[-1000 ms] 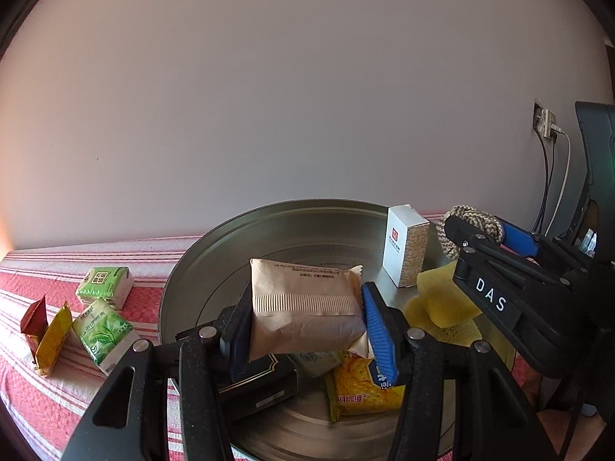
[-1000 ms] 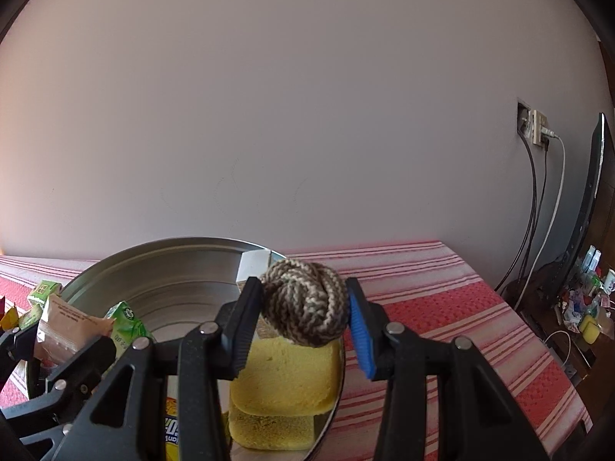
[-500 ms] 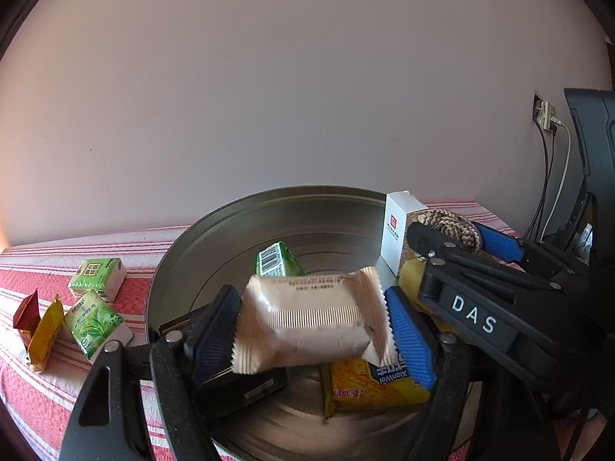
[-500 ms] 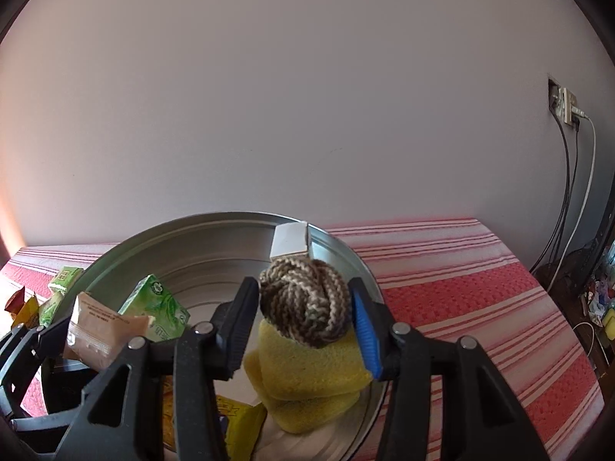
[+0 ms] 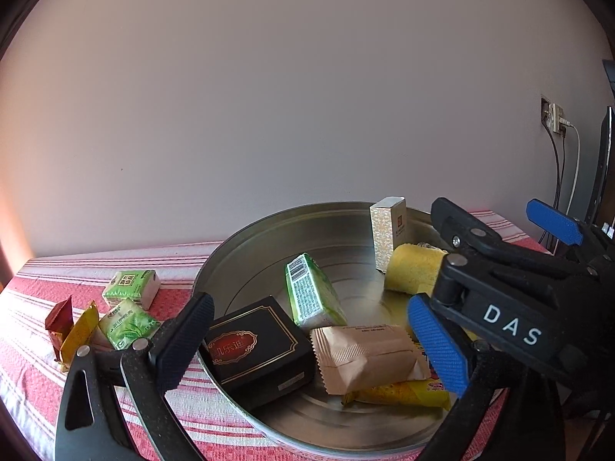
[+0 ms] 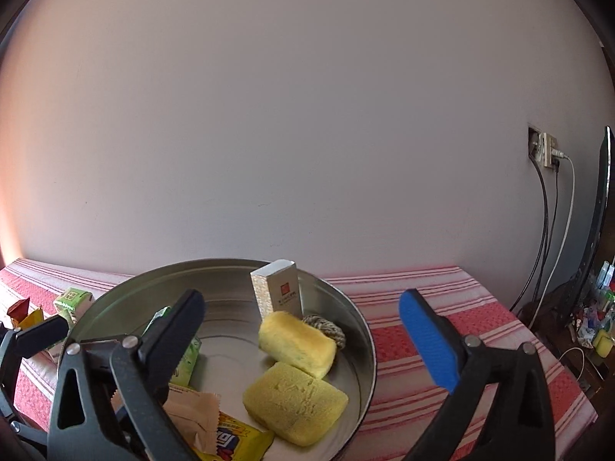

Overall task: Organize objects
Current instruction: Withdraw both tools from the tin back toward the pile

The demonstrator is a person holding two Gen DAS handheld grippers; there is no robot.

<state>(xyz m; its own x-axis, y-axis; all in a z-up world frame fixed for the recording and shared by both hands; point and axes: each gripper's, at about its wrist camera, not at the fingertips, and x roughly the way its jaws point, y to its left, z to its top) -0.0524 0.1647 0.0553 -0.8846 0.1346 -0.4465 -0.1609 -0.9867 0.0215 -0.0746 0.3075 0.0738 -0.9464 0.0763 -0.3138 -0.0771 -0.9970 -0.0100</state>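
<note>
While both the left gripper (image 5: 319, 345) and the right gripper (image 6: 307, 342) spread their jaws wider with nothing pinched between them, the tan packet (image 5: 365, 357) and the rope ball (image 6: 326, 328) lie free inside the round metal tray (image 5: 246, 246) on the striped cloth (image 6: 442, 307).

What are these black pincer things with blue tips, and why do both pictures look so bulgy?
They are two hand-held grippers, one in each of a person's hands; no robot arm. Each carries a wide-angle camera looking along its fingers, hence the bulge. One picture is from the left gripper, the other from the right gripper. Both jaws are opening and grip nothing. On the striped cloth stands a round metal tray with a tan packet, black box, two yellow sponges, a rope ball and a white box. Green packs lie outside it.
</note>
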